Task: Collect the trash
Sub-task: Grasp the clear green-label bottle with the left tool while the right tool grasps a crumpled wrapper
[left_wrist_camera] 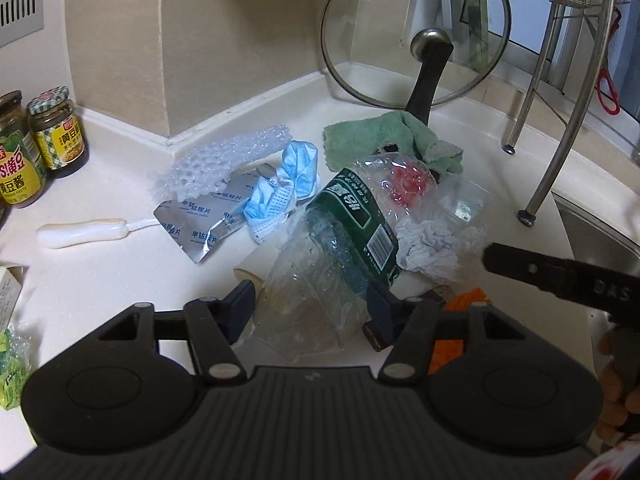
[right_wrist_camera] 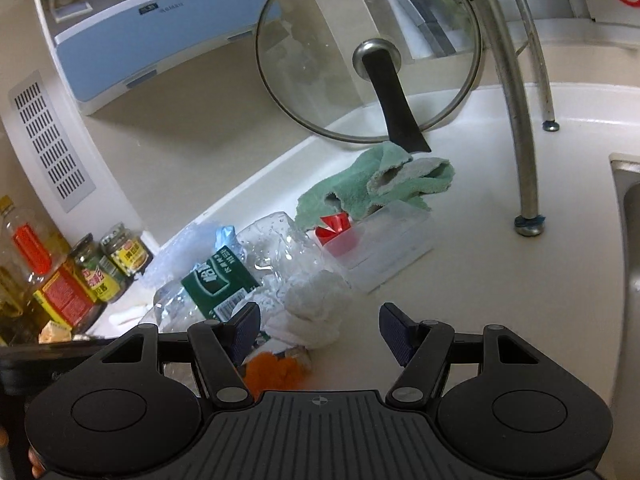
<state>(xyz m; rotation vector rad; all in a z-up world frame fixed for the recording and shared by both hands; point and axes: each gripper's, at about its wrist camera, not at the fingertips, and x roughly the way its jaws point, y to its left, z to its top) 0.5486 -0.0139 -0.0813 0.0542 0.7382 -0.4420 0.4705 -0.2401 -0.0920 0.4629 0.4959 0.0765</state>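
My left gripper (left_wrist_camera: 312,304) straddles the crushed bottle (left_wrist_camera: 340,240) – its base sits between my pads, though I cannot tell whether they press on it. My right gripper (right_wrist_camera: 318,326) is spread and holds nothing – the tissue wad (right_wrist_camera: 316,304) lies just ahead at 12 o'clock. The mask (left_wrist_camera: 288,188) and foil (left_wrist_camera: 200,220) lie at 10 o'clock of the bottle on the counter (left_wrist_camera: 100,272), the green cloth (left_wrist_camera: 384,140) at 12 o'clock.

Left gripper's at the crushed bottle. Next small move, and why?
Probably close the left gripper on the crushed plastic bottle: its clear base already lies between the open fingers, apparently not squeezed yet. The right gripper hangs open over the crumpled tissue.
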